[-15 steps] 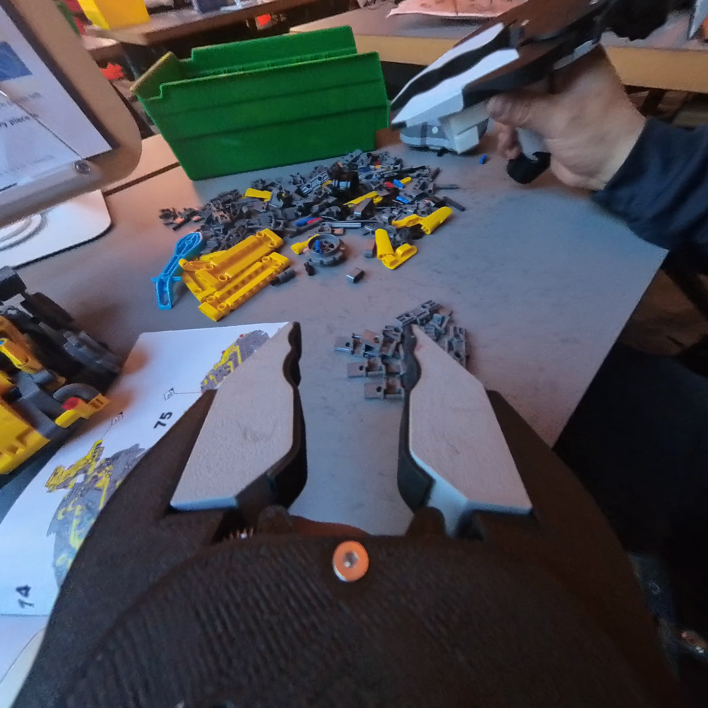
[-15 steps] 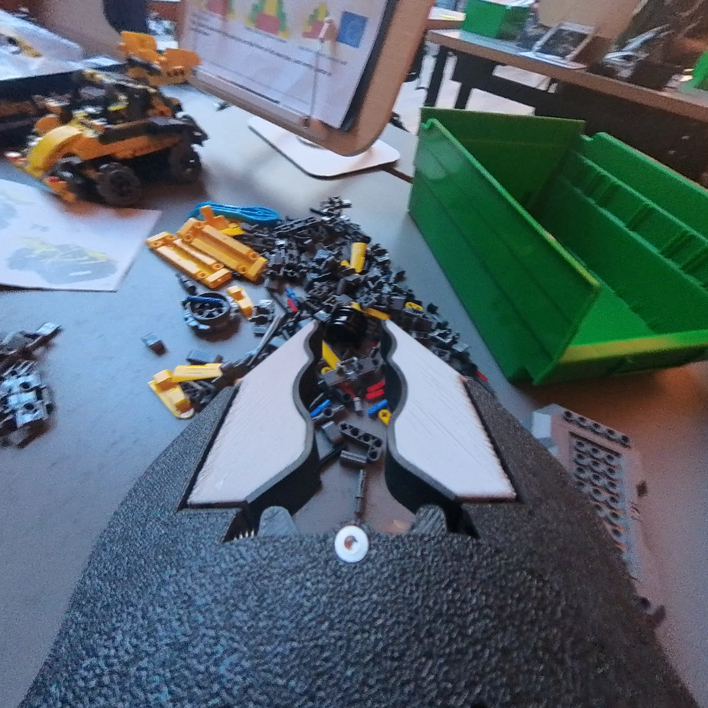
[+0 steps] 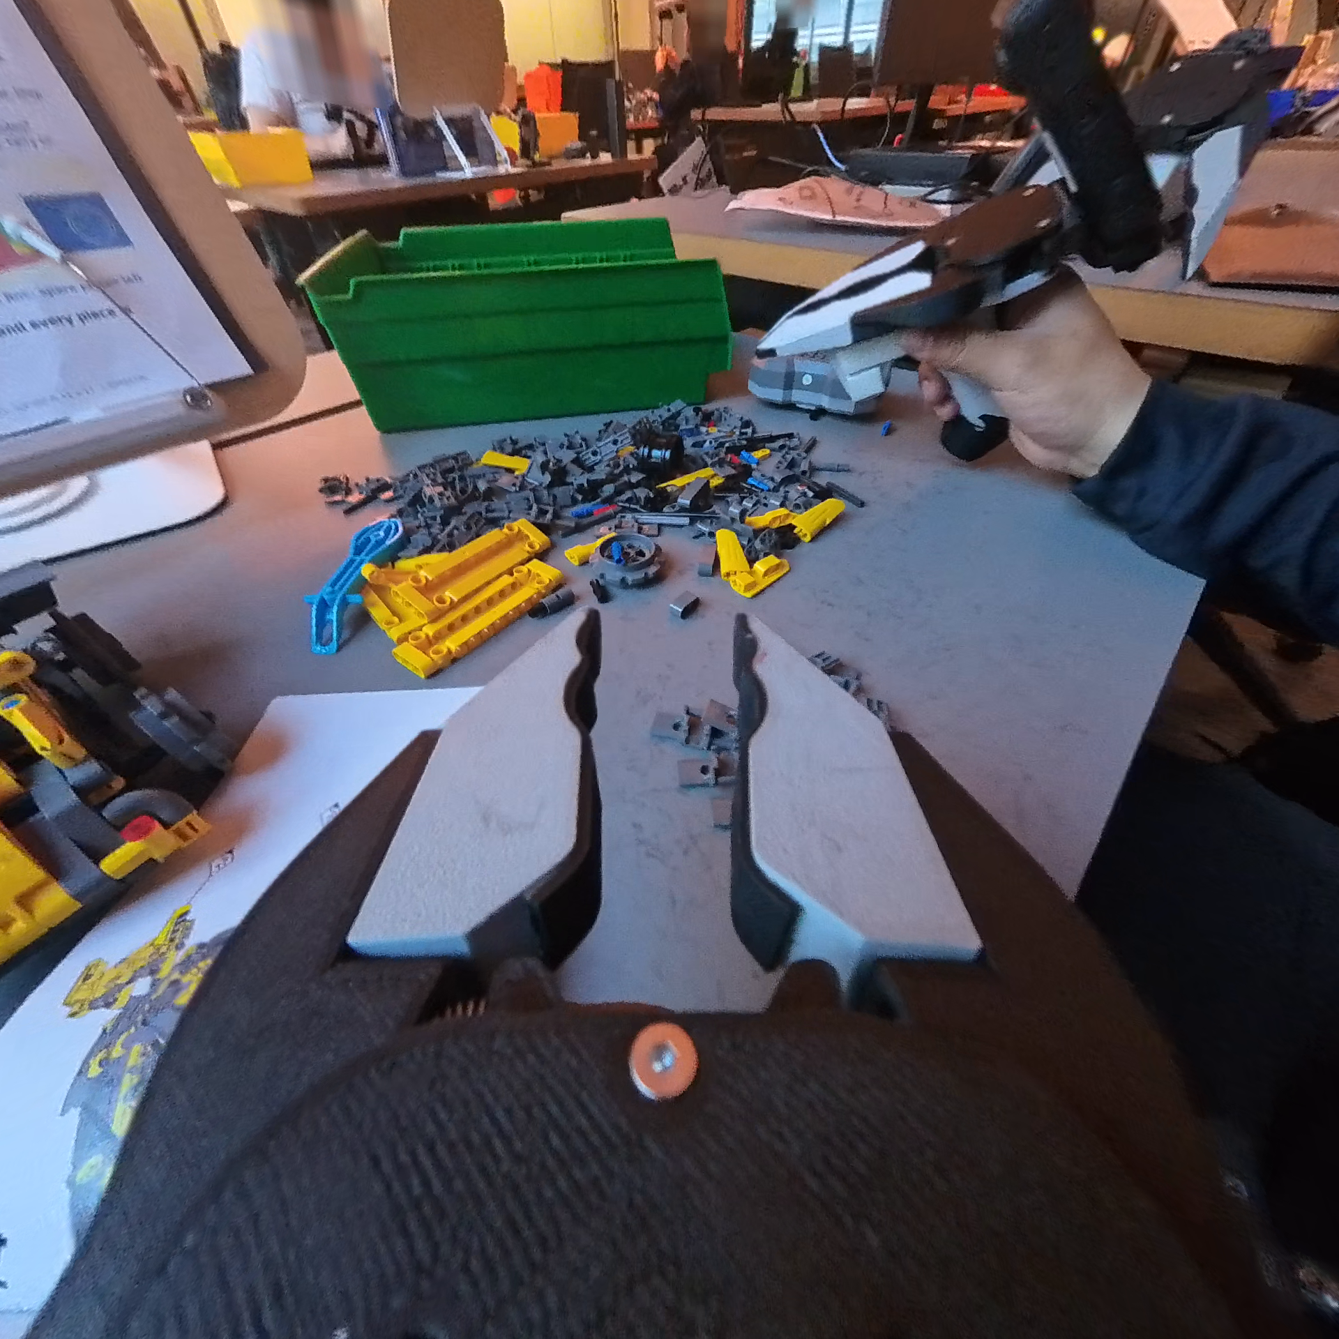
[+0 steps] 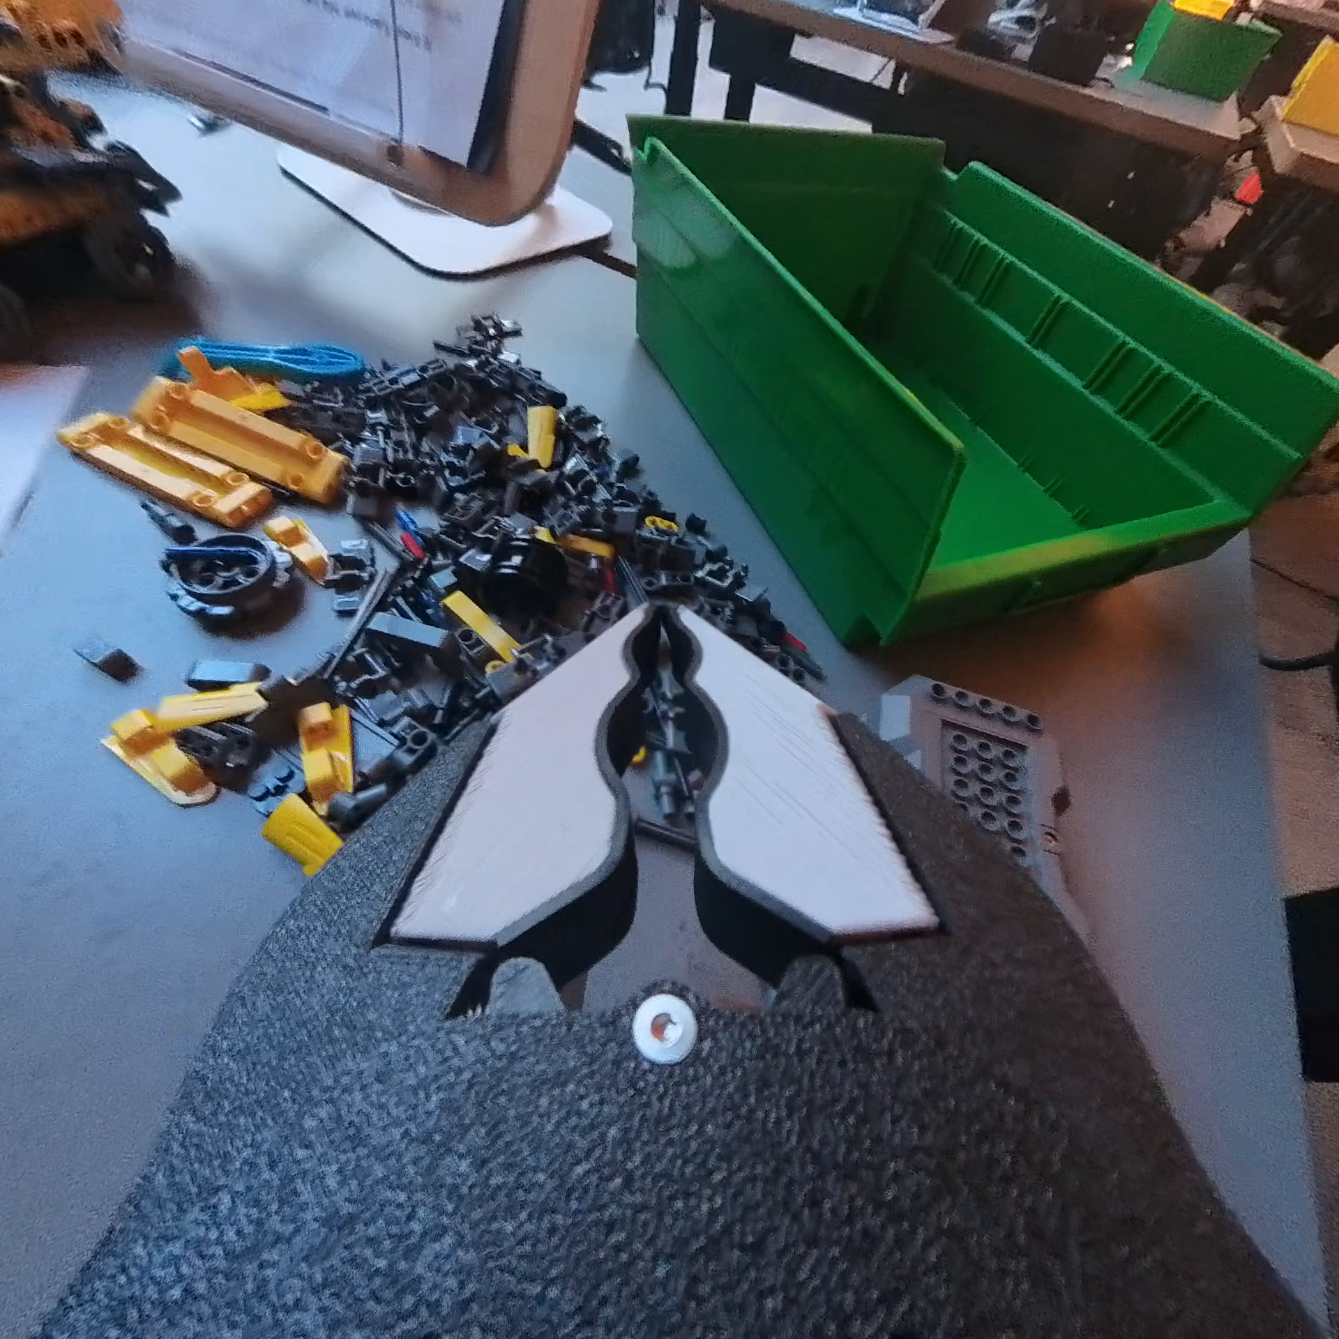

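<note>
My left gripper [image 3: 666,637] is open and empty, low over the grey table [image 3: 978,652]. A small heap of grey pieces [image 3: 699,732] lies between and under its fingers. My right gripper [image 4: 659,619] is shut, tips together, above the near edge of the big pile of dark, yellow and blue building pieces [image 4: 507,522]. I cannot tell whether a small piece is pinched in its tips. It also shows in the left wrist view [image 3: 764,351], held by a hand [image 3: 1036,384] above the pile [image 3: 652,471].
A green bin [image 4: 797,449] [image 3: 522,348] stands behind the pile. Yellow beams [image 3: 464,587] and a blue part [image 3: 348,580] lie at its left. A grey studded plate [image 4: 985,768], a sign stand [image 3: 109,290], a booklet [image 3: 326,761] and a yellow model vehicle [image 3: 65,797] surround them. Across from one pair of fingers to the other is roughly 30 centimetres.
My right gripper has closed and drawn back and up from the pile. My left gripper has tilted upward, still open over the small grey heap.
</note>
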`<state>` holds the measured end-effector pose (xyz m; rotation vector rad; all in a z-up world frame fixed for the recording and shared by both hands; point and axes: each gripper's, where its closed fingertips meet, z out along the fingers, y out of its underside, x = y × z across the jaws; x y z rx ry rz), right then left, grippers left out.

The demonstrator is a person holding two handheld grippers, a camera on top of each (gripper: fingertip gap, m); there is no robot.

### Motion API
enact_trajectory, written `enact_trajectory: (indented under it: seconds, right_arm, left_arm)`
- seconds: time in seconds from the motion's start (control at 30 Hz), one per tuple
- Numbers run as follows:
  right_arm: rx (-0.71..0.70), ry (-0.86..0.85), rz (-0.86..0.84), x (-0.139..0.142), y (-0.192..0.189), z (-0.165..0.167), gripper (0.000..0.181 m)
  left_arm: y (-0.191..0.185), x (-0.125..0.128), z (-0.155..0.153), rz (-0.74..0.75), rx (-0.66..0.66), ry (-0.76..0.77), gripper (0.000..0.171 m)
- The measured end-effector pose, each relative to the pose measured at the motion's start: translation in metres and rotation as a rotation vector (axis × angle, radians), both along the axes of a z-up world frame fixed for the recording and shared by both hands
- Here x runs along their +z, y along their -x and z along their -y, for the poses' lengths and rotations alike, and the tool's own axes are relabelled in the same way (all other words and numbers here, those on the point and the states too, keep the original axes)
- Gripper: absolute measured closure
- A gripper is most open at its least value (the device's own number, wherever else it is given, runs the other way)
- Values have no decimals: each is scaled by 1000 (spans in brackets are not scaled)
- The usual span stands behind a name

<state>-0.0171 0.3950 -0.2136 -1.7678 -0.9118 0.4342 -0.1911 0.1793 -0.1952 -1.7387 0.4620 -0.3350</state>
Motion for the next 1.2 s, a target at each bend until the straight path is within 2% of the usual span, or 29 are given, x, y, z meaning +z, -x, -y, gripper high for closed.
enact_trajectory:
  seconds: [0.17,0.33,0.4,0.47,0.53,0.6,0.67,0.8,0.9,1.03,1.2]
  right_arm:
    - [-5,17,-67,8,4,-5,175]
    - [31,5,-49,11,35,-14,168]
    - [52,-16,-44,16,50,-19,166]
    - [65,-47,-46,22,64,-27,165]
    - [76,-65,-59,29,76,-34,164]
    - [97,-71,-70,32,87,-38,163]
    - [117,-69,-45,27,92,-40,163]
    - [113,-86,6,16,86,-40,163]
    - [123,-57,-39,20,85,-38,163]
    - [159,-49,-50,21,90,-30,162]
    - [206,-46,-57,23,103,-18,162]
  left_arm:
    - [-3,-8,-4,-15,-15,52,139]
    - [3,-9,-23,18,54,82,147]
    - [4,-4,-39,3,81,85,147]
    - [6,11,-61,-43,111,69,144]
    - [8,31,-86,-81,120,47,143]
    - [15,39,-120,-140,147,31,144]
    - [15,25,-148,-219,91,99,153]
    - [22,-18,-188,-272,12,285,153]
    - [26,-43,-198,-286,-45,442,151]
    - [28,-49,-197,-341,-67,467,151]
    - [38,-73,-194,-483,-45,495,145]
